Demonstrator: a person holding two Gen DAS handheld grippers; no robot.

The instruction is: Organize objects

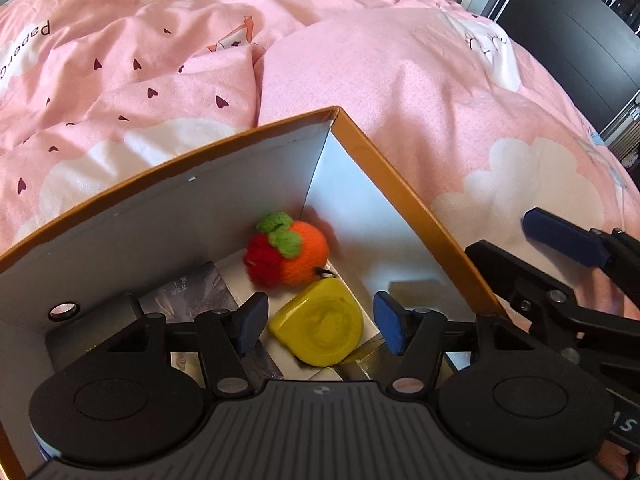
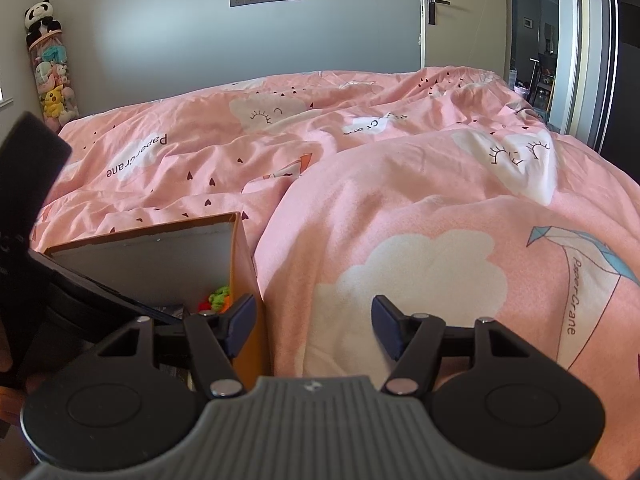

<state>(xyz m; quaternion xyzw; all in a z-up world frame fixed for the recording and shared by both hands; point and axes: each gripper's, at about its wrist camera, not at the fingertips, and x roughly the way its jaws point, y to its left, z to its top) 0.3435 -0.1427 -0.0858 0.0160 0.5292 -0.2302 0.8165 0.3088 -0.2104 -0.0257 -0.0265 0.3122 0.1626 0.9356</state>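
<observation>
An open cardboard box [image 1: 400,184] with orange rims and white inner walls sits on the bed. In its far corner lies a knitted toy [image 1: 288,252], red and orange with green leaves. A yellow round case [image 1: 320,340] rests on the box floor in front of it. My left gripper [image 1: 320,326] is open inside the box, its blue pads [image 1: 252,324] on either side of the yellow case with a gap on both sides. My right gripper [image 2: 312,326] is open and empty over the duvet, just right of the box wall [image 2: 244,264]. The toy [image 2: 218,298] peeks out behind its left finger.
A rumpled pink duvet [image 1: 400,80] with clouds and hearts covers the bed around the box. Dark printed packets [image 1: 192,292] lie on the box floor to the left. A tall holder of plush toys [image 2: 52,80] stands in the far left corner; a door [image 2: 436,12] is at the back right.
</observation>
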